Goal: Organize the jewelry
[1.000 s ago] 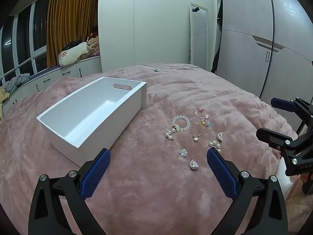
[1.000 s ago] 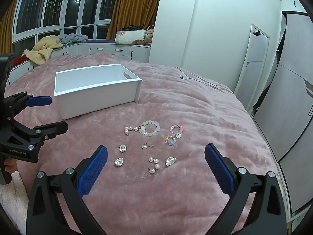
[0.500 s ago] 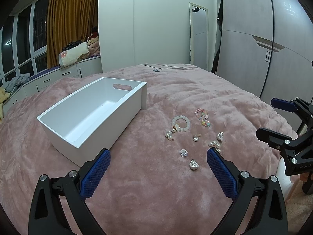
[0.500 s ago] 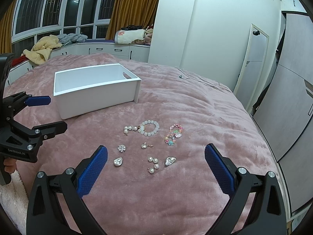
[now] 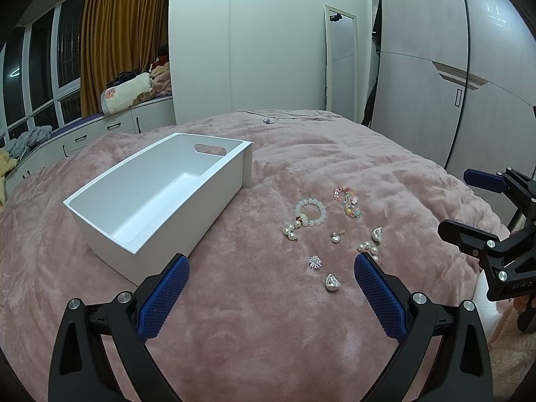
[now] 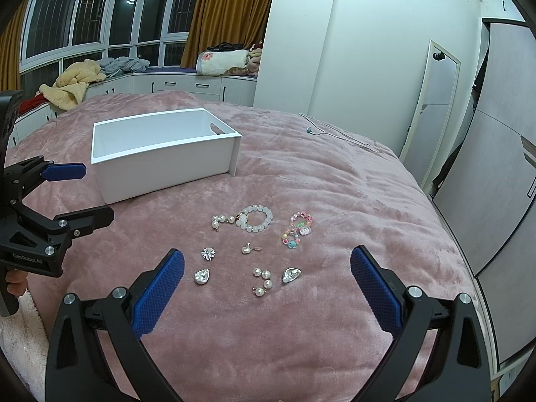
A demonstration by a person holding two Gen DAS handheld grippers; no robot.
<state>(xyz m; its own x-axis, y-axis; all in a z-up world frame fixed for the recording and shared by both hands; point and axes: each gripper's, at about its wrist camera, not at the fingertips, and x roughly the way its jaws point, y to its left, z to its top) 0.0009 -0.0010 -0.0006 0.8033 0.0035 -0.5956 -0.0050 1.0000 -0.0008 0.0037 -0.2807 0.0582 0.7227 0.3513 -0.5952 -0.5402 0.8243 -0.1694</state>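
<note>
Both grippers, left (image 5: 271, 261) and right (image 6: 267, 254), spread wide above bare blanket (image 6: 335, 181) near its edge, jewelry (image 6: 256, 222) beyond, box (image 5: 157, 187) interior seen only from left.

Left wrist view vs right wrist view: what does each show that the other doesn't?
Only the left wrist view shows the bare floor of the white box. Only the right wrist view shows the yellow blanket on the window bench. Both show the open left gripper and open right gripper, the white bead bracelet, the colourful bracelet, the small earrings on the pink bedspread, and the mirror.
</note>
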